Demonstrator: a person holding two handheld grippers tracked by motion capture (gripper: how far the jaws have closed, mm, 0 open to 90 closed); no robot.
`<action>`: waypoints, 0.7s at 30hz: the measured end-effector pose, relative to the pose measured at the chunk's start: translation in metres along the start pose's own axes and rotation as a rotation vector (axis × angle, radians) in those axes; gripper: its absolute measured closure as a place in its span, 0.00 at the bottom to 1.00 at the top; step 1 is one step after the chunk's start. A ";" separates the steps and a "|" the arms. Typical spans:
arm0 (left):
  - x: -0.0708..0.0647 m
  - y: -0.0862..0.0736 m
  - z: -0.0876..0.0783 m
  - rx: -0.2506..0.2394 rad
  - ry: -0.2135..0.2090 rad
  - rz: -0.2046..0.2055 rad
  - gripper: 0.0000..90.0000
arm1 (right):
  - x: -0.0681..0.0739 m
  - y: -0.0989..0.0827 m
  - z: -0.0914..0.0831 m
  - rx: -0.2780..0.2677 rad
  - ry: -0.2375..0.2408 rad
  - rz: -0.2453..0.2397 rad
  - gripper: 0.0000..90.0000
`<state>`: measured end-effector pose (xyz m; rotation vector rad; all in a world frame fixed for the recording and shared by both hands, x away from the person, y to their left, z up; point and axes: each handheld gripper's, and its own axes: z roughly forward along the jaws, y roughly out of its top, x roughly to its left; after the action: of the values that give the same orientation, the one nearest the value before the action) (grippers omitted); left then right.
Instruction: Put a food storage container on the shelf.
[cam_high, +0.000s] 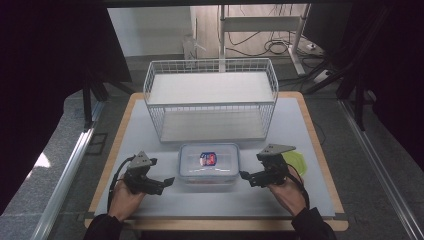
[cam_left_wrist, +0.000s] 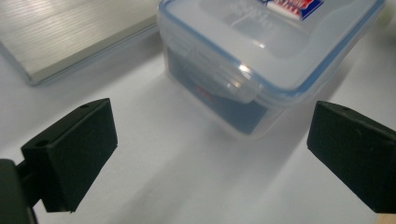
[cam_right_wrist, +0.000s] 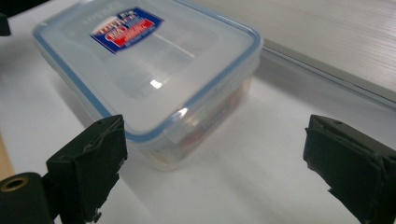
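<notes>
Left gripper (cam_high: 169, 182) sits just left of the box (cam_high: 209, 163), jaws spread wide, nothing between them. From its own view the box's near corner and a side latch lie ahead of the gap, and the pads are clear of the plastic. The left hand (cam_high: 125, 197) grips its body low at the bench's near edge.

Centre stage, the box: clear plastic, blue-seamed lid clipped on, a red and blue label (cam_high: 207, 159) on top. It rests flat on the white bench (cam_high: 300, 130), just in front of the wire basket (cam_high: 210, 95), whose lower shelf edge runs close behind it.

Over to the right of the box, the right gripper (cam_high: 243, 175) points in at the short side, jaws standing apart and empty as well. Its own view has the left-hand jaw just beside the box's lower corner, under the lid rim, whether it touches I cannot tell; the other jaw is well clear over bare bench. The right hand (cam_high: 286, 190) holds it from below. Just beyond that gripper, further right of the box, a yellow-green lid (cam_high: 296, 161) lies flat on the bench.
</notes>
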<state>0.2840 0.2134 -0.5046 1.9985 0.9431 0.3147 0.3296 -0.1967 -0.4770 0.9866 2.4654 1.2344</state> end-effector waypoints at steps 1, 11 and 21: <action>0.000 0.000 0.000 0.000 0.000 0.000 0.01 | 0.000 0.000 0.000 0.000 0.000 0.000 0.07; 0.005 0.021 0.016 -0.007 -0.094 -0.035 0.00 | 0.003 0.012 0.014 -0.002 0.057 -0.002 0.07; 0.012 0.030 0.049 0.066 -0.186 -0.071 0.00 | 0.000 0.019 0.038 0.083 0.148 0.058 0.02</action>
<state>0.3336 0.1824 -0.5107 2.0093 0.9130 0.0579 0.3557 -0.1644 -0.4858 1.0293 2.6378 1.2745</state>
